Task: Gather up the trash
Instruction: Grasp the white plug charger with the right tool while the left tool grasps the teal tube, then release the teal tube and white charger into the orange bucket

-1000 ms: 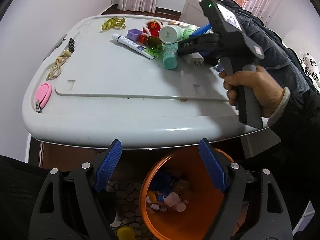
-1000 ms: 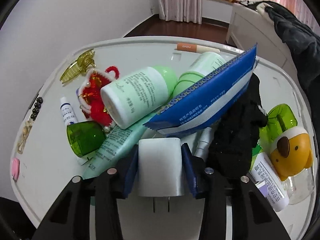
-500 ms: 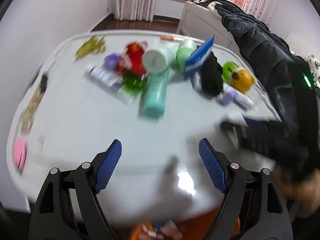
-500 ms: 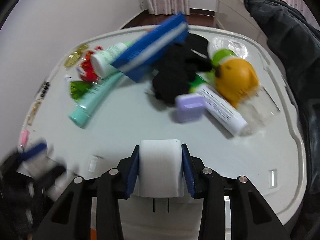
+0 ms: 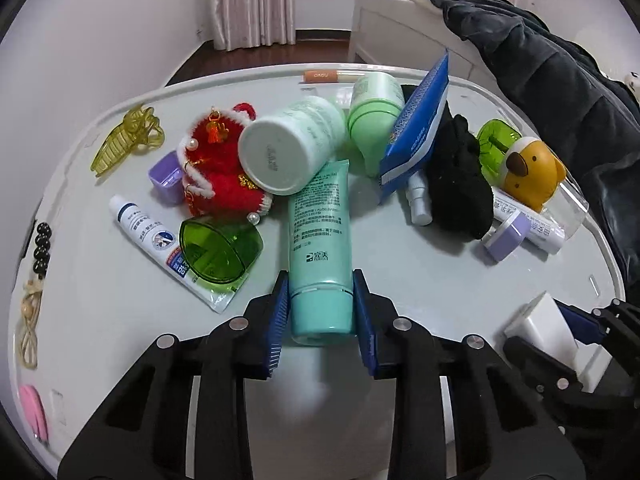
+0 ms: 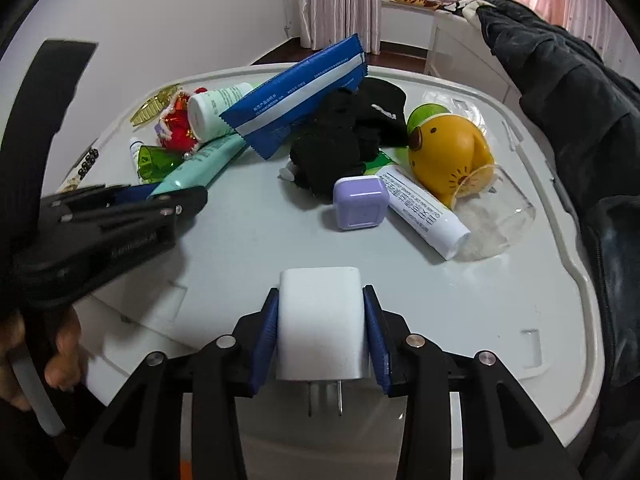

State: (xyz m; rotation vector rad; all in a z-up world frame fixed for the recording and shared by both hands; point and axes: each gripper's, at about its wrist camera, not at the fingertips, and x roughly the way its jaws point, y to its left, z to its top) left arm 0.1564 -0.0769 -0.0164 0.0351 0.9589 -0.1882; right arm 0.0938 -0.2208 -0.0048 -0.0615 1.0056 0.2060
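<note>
My left gripper [image 5: 320, 312] is shut on the cap end of a teal tube [image 5: 320, 240] that lies on the grey table lid [image 5: 120, 320]. It also shows in the right wrist view [image 6: 176, 196], at the left. My right gripper [image 6: 320, 320] is shut on a white plug charger [image 6: 320, 320] and holds it above the front of the lid. It also shows in the left wrist view [image 5: 540, 328], at the lower right. A blue wrapper [image 5: 416, 132] leans on a black cloth [image 5: 456, 184].
The lid carries a white bottle [image 5: 288, 148], a green bottle [image 5: 376, 112], a red knitted pouch [image 5: 216, 172], a green cap [image 5: 220, 252], a toothpaste tube [image 5: 152, 240], a lilac box [image 6: 360, 202], a yellow dog toy [image 6: 448, 156] and a hair claw [image 5: 128, 140]. A dark coat [image 6: 580, 100] hangs at the right.
My left gripper has moved up from over the orange bin to the table and closed on the teal tube. My right gripper has pulled back from the pile with the charger.
</note>
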